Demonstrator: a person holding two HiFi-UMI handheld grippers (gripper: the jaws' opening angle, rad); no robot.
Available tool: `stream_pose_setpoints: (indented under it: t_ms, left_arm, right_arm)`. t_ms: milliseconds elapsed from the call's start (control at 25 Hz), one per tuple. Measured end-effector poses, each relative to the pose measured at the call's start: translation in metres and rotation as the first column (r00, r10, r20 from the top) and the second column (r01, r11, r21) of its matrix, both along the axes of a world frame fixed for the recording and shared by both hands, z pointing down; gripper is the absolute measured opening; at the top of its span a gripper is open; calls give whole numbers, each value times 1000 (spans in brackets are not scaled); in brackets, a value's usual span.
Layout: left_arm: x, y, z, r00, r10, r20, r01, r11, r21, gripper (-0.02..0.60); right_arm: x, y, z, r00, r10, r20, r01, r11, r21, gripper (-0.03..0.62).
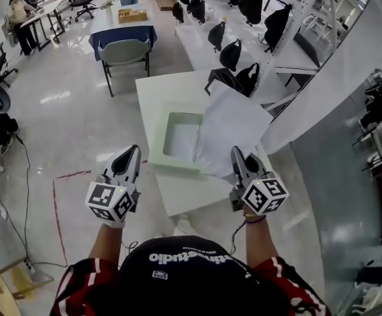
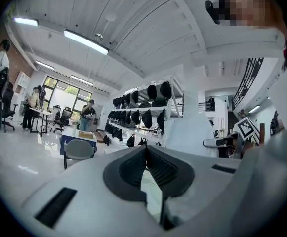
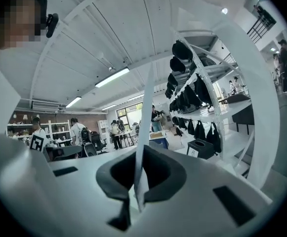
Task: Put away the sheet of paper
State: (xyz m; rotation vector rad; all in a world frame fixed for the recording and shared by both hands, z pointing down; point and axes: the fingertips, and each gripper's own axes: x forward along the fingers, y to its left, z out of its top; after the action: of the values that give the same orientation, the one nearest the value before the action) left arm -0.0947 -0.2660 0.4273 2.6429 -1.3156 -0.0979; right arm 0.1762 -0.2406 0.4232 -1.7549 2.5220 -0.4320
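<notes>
- Pale-green tray [image 1: 177, 166] rests on a white table [image 1: 191, 193]; its inside looks whitish, and I cannot tell whether anything lies in it.
- White sheet of paper [image 1: 237, 127] is held tilted over the tray's right rim, not inside the tray.
- Just right of the tray's near corner, the right gripper [image 1: 235, 153] has its jaws pinched on the sheet's near edge.
- Left of the tray, the left gripper [image 1: 134, 150] has its jaws pressed together with nothing between them.

A white table [image 1: 161, 91] carries one pale green tray [image 1: 156, 143], lying flat; the tabletop shows all round the tray.
</notes>
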Motion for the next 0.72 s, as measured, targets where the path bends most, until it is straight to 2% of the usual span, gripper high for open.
stream_pose_setpoints:
  t_ms: [280, 720]
  left_arm:
    - [17, -11, 9, 1000, -17, 8, 18, 1000, -24, 5]
    - [38, -19, 10, 999, -41, 24, 41, 999, -22, 5]
  right_arm:
    - [23, -20, 25, 1000, -6, -6, 5, 998, -58, 5]
    - [46, -41, 67, 1000, -24, -12, 23, 991, -134, 3]
